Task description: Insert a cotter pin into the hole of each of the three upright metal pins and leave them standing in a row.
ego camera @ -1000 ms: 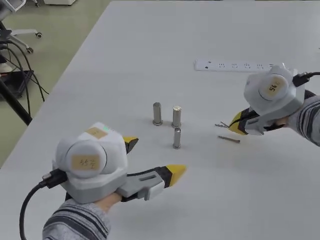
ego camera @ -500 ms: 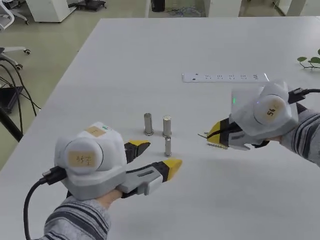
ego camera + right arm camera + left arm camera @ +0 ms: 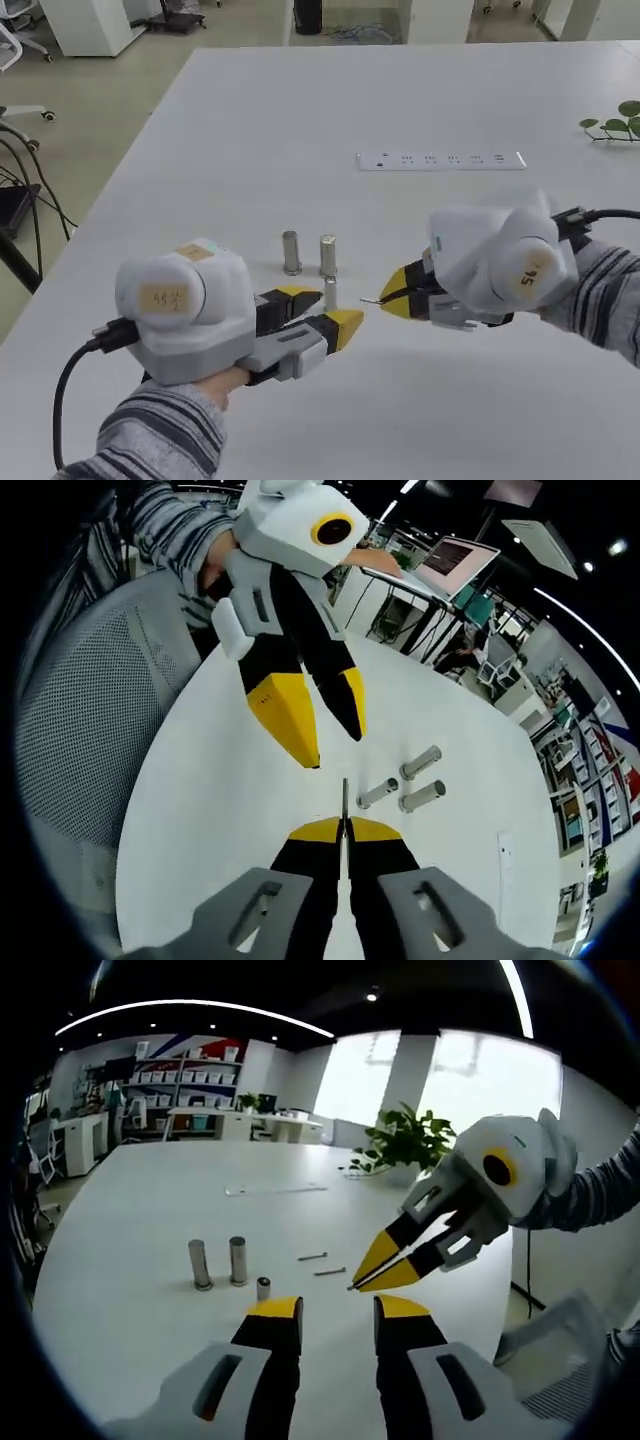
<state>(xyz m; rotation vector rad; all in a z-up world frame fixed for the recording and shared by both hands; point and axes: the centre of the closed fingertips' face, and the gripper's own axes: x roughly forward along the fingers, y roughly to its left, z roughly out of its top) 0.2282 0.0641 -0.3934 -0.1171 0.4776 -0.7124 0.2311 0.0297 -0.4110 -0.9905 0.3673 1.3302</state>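
A cotter pin (image 3: 370, 300) is pinched at the tips of the right gripper (image 3: 392, 299), whose jaws are closed tight on it. Its thin free end projects left, with its long axis roughly level. Just left of that end, and apart from it, the near metal pin (image 3: 330, 292) stands upright on the bench (image 3: 250, 130). Two more metal pins (image 3: 291, 252) stand side by side just behind it.

In the right gripper view the cotter pin (image 3: 344, 798) is aimed slightly to one side of the near metal pin (image 3: 378, 793), so a small sideways correction is judged necessary. The hole itself cannot be made out.

The left gripper (image 3: 322, 306) is held wide open and empty, pointed right. The near metal pin lies just beyond its tips, so it is the closer gripper for steadying that pin. Two spare cotter pins (image 3: 311, 1257) are seen lying on the bench further off.
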